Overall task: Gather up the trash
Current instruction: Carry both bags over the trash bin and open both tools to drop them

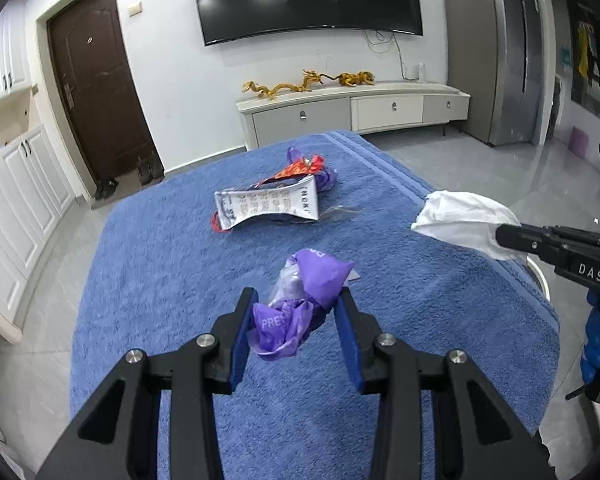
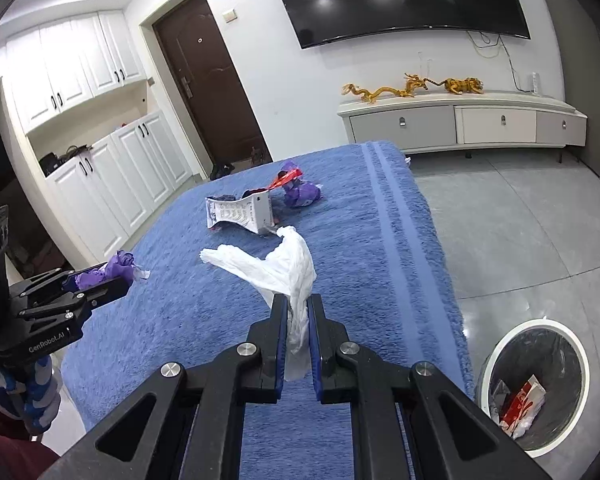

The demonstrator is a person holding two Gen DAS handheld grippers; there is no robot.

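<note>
Left gripper (image 1: 298, 300) clamps a purple wrapper (image 1: 300, 304) — right gripper (image 2: 298, 308) pinches a tissue (image 2: 288, 268) above the tabletop (image 2: 204, 320).

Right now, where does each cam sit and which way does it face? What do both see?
Left wrist: on the left gripper, looking down along its fingers over the blue towel; holds a purple wrapper; right gripper at right.
Right wrist: on the right gripper, facing likewise; holds white tissue; trash bin lower right; left gripper and gloved hand at left.
Shared: towel, white packet, TV, door.
</note>
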